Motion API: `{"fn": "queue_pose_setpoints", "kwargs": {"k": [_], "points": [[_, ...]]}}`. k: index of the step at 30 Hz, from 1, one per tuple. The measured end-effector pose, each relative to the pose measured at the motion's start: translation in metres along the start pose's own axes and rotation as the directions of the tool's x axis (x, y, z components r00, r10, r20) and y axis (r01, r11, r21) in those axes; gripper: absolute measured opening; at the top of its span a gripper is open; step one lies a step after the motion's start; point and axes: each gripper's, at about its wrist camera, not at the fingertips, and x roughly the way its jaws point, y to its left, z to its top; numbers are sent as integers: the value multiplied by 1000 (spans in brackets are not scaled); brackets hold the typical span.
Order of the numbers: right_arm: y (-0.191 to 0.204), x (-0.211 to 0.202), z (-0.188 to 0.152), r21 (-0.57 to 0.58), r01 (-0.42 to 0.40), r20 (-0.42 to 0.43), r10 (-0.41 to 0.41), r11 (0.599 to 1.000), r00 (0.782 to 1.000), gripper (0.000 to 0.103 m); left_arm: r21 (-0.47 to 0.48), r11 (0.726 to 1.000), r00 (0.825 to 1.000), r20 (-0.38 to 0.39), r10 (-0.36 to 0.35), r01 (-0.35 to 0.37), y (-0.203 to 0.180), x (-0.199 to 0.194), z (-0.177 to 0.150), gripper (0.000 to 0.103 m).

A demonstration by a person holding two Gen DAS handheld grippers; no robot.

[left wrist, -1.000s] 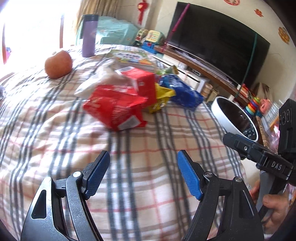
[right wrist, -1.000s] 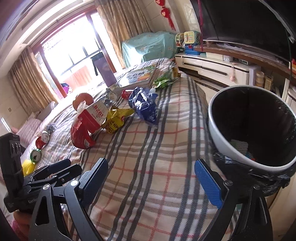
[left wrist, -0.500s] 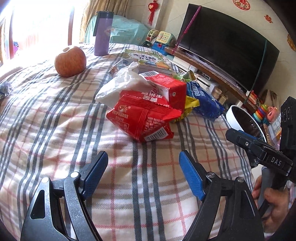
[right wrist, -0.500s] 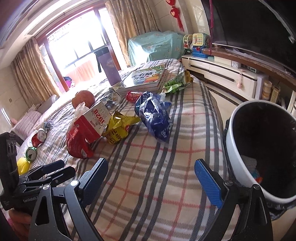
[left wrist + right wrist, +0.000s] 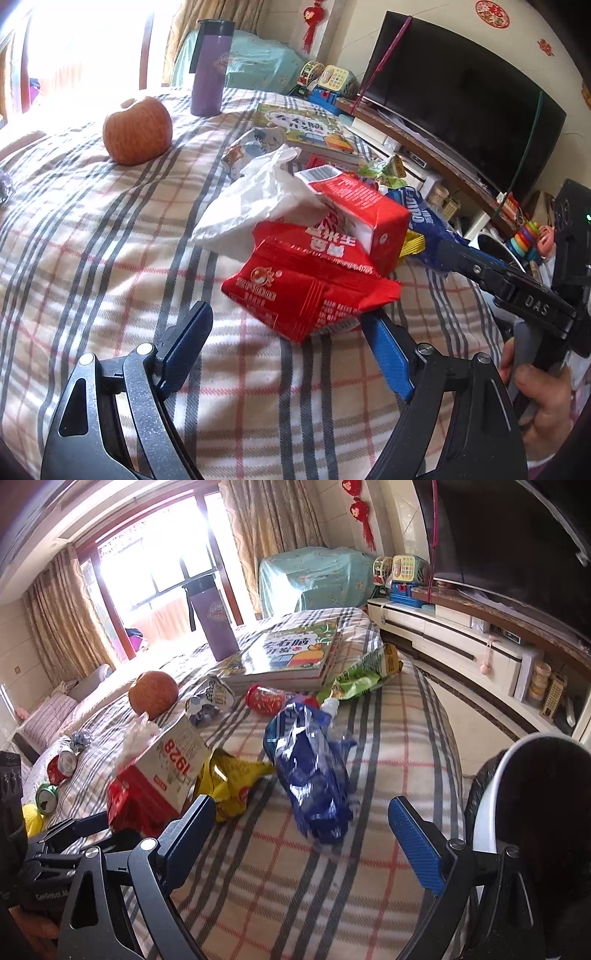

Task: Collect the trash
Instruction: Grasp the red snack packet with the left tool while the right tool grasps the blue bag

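Bed [image 5: 399, 746]: checked blanket, carrying all loose items.

Trash bin [image 5: 495, 797]: white rim, dark liner, standing beside the bed at the right edge of the right wrist view.

Book stack [image 5: 291, 657]: lying flat toward the far end of the bed.

Purple flask [image 5: 212, 620]: standing upright beside the books.

Blue wrapper [image 5: 314, 771]: lying crumpled mid-bed, just ahead of the right claw [image 5: 301, 823], whose fingers are sitting spread wide with nothing between them.

Red snack bag [image 5: 306, 291]: lying directly ahead of the left claw [image 5: 286, 343], its near corner reaching between the fingertips; the fingers are standing spread, not gripping.

Red-and-white carton [image 5: 354, 214]: leaning tilted on the red snack bag.

White plastic bag [image 5: 255, 203]: bunching against the carton's far side.

Yellow wrapper [image 5: 232, 779]: lying between the carton and the blue wrapper.

Green wrapper [image 5: 362, 675]: resting beside the books.

Apple [image 5: 136, 131]: sitting well apart from the litter.

Cans [image 5: 59, 771]: lying at the bed's left edge.
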Motion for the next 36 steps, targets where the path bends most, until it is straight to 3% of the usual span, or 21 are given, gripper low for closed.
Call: {"fn": "queue_pose_setpoints", "kwargs": {"k": [2, 4, 5, 6, 7, 8, 9, 17, 36], "points": [[-1, 5, 4, 6, -1, 1, 1, 1000, 1000, 95, 20, 1000, 1000, 10, -12, 12, -4, 0, 1, 75], [-1, 7, 4, 6, 6, 0, -6, 1000, 1000, 89, 40, 999, 1000, -5, -27, 27, -8, 3, 1, 51], [-1, 8, 3, 5, 9, -7, -9, 1000, 1000, 84, 47, 998, 999, -13, -33, 33, -9, 5, 1, 44], [-2, 9, 1, 8, 12, -15, -12, 1000, 1000, 67, 54, 998, 999, -21, -39, 40, -10, 6, -1, 33], [-3, 9, -1, 14, 20, -25, -20, 1000, 999, 42, 58, 997, 999, -23, -41, 43, -11, 6, -2, 31], [-4, 9, -3, 19, 26, -35, -26, 999, 999, 30, 61, 997, 999, -19, -41, 42, -11, 5, -3, 29], [-6, 7, -5, 26, 27, -34, -26, 999, 999, 27, 63, 997, 999, -17, -45, 46, -12, 3, -4, 26], [-14, -27, -22, 58, 19, 4, -19, 998, 1000, 23, 63, 994, 996, -14, -85, 86, -21, -17, -19, 23], [-42, -102, -54, 152, 3, 73, -15, 988, 997, 23, 166, 964, 978, -44, -202, 207, -95, -35, -32, 23]]}}
